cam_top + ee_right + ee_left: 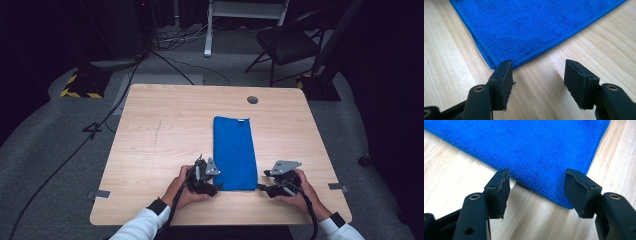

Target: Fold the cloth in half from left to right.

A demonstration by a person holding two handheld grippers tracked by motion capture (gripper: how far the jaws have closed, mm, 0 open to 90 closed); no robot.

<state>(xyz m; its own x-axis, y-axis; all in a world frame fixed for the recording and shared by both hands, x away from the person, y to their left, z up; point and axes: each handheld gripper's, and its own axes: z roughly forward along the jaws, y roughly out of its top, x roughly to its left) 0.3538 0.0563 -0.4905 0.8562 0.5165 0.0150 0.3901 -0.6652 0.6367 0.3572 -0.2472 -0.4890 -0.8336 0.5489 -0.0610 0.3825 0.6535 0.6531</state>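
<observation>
A blue folded cloth (234, 151) lies flat on the wooden table (165, 130), long side running away from me. My left gripper (215, 186) is at the cloth's near left corner, open. In the left gripper view the cloth (531, 150) has its corner edge between the jaws of that gripper (537, 191). My right gripper (261, 187) is at the near right corner, open too. The cloth's corner (529, 27) in the right gripper view lies just ahead of the left jaw of that gripper (538, 78), with bare wood between the jaws.
A round grey grommet (252, 99) sits near the table's far edge. Beyond the table stand a black chair (287, 42) and a white frame leg (208, 30). Cables (100, 125) run over the grey floor at the left.
</observation>
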